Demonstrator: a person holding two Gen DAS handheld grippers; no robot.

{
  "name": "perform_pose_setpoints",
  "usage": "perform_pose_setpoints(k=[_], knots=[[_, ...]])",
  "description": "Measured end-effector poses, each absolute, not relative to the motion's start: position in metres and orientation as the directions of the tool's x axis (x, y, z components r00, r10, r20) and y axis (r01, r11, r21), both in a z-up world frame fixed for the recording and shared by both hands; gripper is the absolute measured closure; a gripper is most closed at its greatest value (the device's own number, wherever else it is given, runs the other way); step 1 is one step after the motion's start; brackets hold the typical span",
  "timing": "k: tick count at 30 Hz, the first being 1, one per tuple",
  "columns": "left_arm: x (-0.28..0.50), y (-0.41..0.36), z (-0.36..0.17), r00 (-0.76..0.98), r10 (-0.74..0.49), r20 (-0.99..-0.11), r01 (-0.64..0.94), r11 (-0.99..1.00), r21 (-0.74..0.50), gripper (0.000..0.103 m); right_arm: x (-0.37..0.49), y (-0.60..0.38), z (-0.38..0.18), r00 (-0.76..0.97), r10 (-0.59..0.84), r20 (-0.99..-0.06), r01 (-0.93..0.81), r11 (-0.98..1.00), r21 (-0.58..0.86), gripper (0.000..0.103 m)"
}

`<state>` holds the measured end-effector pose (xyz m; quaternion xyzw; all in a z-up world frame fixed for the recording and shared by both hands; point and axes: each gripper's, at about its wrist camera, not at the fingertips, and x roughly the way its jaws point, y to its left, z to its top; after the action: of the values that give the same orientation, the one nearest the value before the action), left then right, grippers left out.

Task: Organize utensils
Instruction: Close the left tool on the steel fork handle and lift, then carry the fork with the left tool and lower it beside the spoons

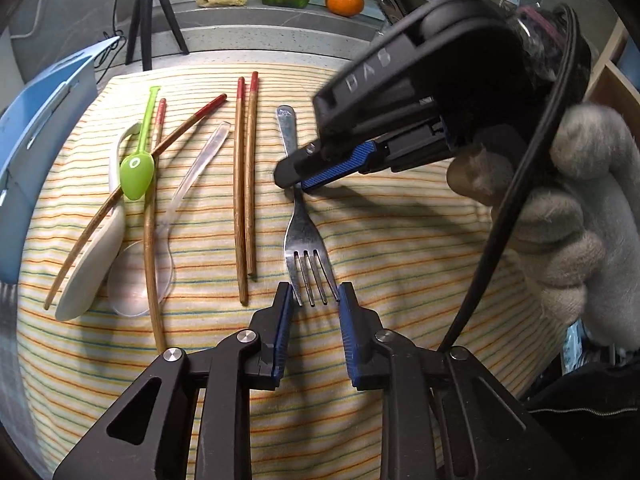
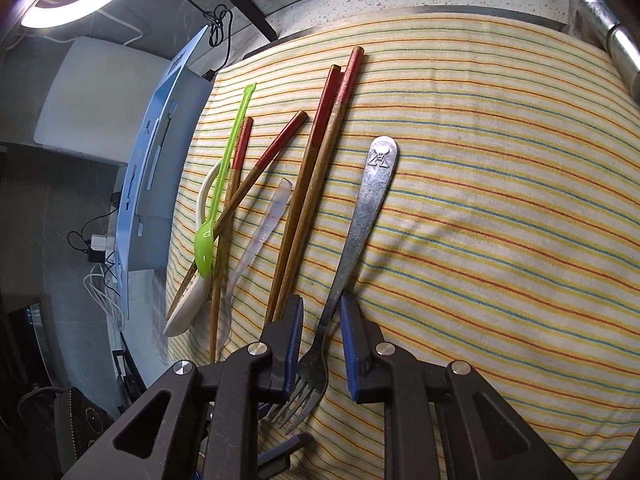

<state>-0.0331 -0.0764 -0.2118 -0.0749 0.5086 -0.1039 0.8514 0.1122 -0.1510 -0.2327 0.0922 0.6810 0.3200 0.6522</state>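
— Left wrist view first: where's the fork (image 1: 304, 236)?

— Flat on the striped cloth (image 1: 400, 240) over the surface, tines toward the camera. The left gripper (image 1: 316, 298) has its jaws narrow, one pad against each outer tine.

— And the other one?

— The right gripper (image 1: 294, 182), in a gloved hand (image 1: 576, 208), comes down from the right onto the fork's neck, jaws nearly together. To the left lie two chopsticks (image 1: 245, 184) side by side, then a clear spoon (image 1: 192, 176), a green spoon (image 1: 138, 172) and a white spoon (image 1: 94, 264), crossed by two more chopsticks.

— Right wrist view?

— The fork (image 2: 368, 200) runs away from the camera, handle end farthest. The right gripper (image 2: 322, 300) straddles its neck with narrow jaws — the neck sits against the right pad, a gap to the left one. The chopsticks (image 2: 312, 184) lie just left.
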Motion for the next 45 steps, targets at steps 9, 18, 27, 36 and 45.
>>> perform_pose_setpoints(k=[9,18,27,36,45], knots=[[-0.039,-0.074,-0.205,0.479,-0.255,-0.84,0.103,0.967,-0.235,0.082,0.114,-0.156,-0.233,-0.134,0.565,-0.814,-0.252,0.775,0.579,0.094],[-0.042,-0.055,-0.177,0.528,-0.258,-0.809,0.096,0.965,-0.246,0.082,0.115,-0.152,-0.209,-0.125,0.621,-0.774,-0.222,0.743,0.632,0.094],[-0.044,0.002,-0.145,0.583,-0.24,-0.776,0.079,0.968,-0.24,0.082,0.12,-0.097,-0.166,-0.099,0.671,-0.734,-0.252,0.697,0.671,0.095],[-0.043,0.087,-0.131,0.601,-0.207,-0.772,0.04,0.972,-0.23,0.082,0.124,-0.005,-0.149,-0.111,0.703,-0.703,-0.288,0.654,0.699,0.096],[-0.037,0.154,-0.14,0.574,-0.201,-0.794,0.002,0.97,-0.243,0.082,0.129,0.074,-0.164,-0.147,0.689,-0.71,-0.291,0.656,0.697,0.097]])
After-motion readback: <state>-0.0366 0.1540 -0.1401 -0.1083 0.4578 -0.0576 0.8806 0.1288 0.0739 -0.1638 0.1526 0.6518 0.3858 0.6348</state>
